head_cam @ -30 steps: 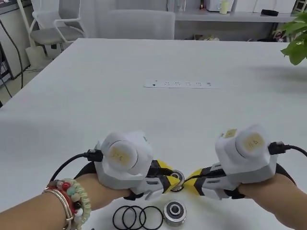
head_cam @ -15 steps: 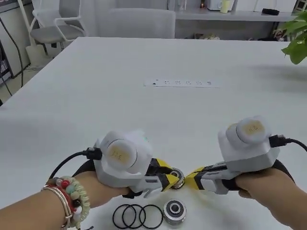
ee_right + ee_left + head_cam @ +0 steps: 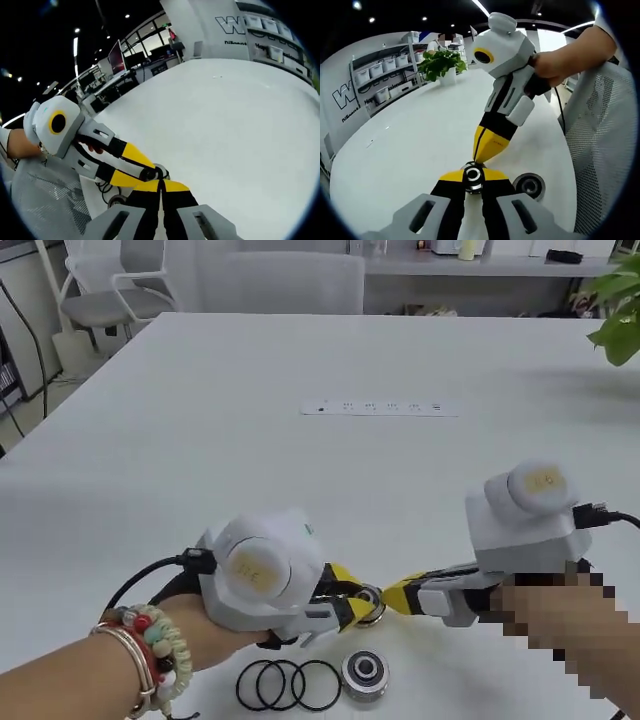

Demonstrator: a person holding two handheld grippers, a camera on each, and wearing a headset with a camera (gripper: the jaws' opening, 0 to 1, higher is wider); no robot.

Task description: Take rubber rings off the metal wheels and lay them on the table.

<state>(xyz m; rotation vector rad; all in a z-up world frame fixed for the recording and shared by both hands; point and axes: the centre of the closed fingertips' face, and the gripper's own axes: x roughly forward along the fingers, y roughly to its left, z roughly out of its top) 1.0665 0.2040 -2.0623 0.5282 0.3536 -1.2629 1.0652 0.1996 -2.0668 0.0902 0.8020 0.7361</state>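
Observation:
My left gripper (image 3: 362, 606) is shut on a small metal wheel (image 3: 368, 602), held just above the table; in the left gripper view the wheel (image 3: 472, 176) sits between my yellow jaws. My right gripper (image 3: 392, 597) comes in from the right, shut, its tips pinching the black rubber ring at the wheel's rim (image 3: 154, 173). Three loose rubber rings (image 3: 290, 685) lie side by side on the table near me. Beside them stands a second metal wheel (image 3: 364, 675), which also appears in the left gripper view (image 3: 530, 185).
The white table (image 3: 300, 480) stretches far ahead. A white power strip (image 3: 380, 409) lies across its middle. A potted plant (image 3: 615, 320) stands at the far right, and chairs (image 3: 290, 285) line the far edge. My left wrist wears bead bracelets (image 3: 150, 655).
My right gripper's body has swung right and away from the left one while its tips stay at the wheel. The left gripper keeps holding the wheel in place.

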